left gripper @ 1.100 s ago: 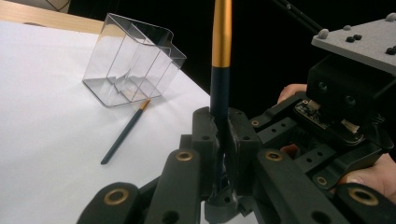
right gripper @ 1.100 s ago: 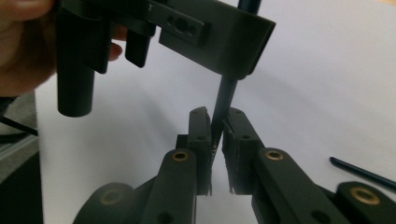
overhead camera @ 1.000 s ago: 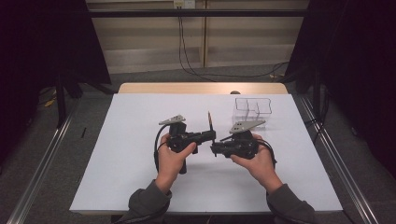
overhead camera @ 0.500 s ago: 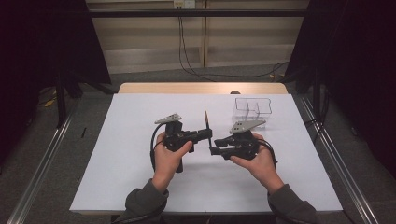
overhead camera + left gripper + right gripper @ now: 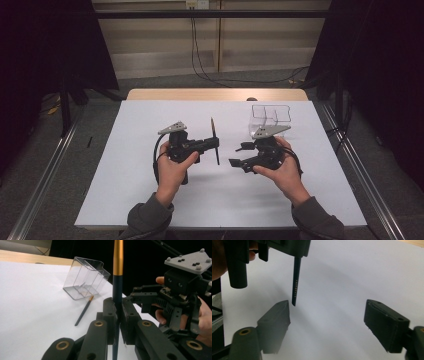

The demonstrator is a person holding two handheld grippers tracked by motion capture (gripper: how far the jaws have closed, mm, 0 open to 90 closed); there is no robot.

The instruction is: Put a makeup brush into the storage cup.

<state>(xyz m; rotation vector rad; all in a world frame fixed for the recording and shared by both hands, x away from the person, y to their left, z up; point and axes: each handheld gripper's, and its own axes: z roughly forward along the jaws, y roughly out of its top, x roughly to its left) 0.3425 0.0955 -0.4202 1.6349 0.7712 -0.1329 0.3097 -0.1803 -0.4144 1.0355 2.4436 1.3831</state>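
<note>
One pencil up, one pencil down

One white table (image 5: 150, 200), one clear divided box (image 5: 85, 277) toward one o'clock, and two hand-held grippers: the left hand-held gripper (image 5: 212, 144) clamps a dark, gold-banded pencil (image 5: 117, 277) upright at table centre, while the right hand-held gripper (image 5: 240, 155), jaws just opening, stands wide and empty. A second pencil (image 5: 84, 310) lies beside the box.

Bright, evenly lit white tabletop (image 5: 130, 165), dark surroundings, soft close-up blur.

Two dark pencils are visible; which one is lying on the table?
The pencil on the table lies flat beside the clear container. The other pencil stands upright, clamped in the left gripper.
</note>
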